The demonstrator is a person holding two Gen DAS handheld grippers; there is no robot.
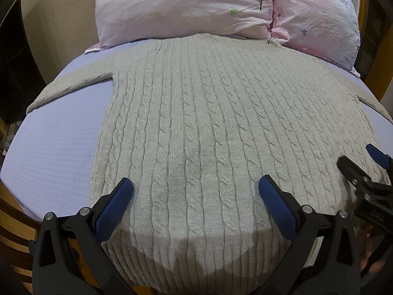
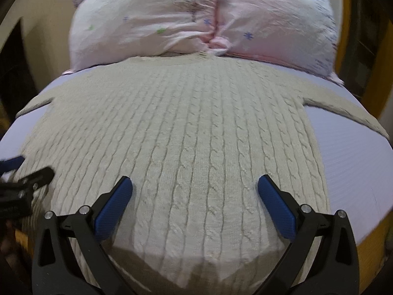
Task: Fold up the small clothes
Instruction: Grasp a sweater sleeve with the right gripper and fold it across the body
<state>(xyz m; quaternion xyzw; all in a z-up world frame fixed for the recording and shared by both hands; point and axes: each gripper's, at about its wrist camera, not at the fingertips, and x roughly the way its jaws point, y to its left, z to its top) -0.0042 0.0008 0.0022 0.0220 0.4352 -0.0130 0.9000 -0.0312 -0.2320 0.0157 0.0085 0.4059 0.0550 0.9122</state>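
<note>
A cream cable-knit sweater (image 1: 208, 113) lies flat on the lavender bed sheet (image 1: 56, 142), neck toward the pillows and both sleeves spread out to the sides. It also fills the right wrist view (image 2: 186, 132). My left gripper (image 1: 196, 191) is open and empty, hovering over the sweater's left hem area. My right gripper (image 2: 195, 191) is open and empty over the right hem area. The right gripper also shows at the right edge of the left wrist view (image 1: 363, 167). The left gripper shows at the left edge of the right wrist view (image 2: 27, 169).
Two pink flowered pillows (image 1: 186, 7) (image 2: 275, 22) lie at the head of the bed, touching the sweater's neck. Bare sheet lies on either side of the sweater body (image 2: 351, 162). A wooden bed frame edge (image 1: 14, 233) runs at the near side.
</note>
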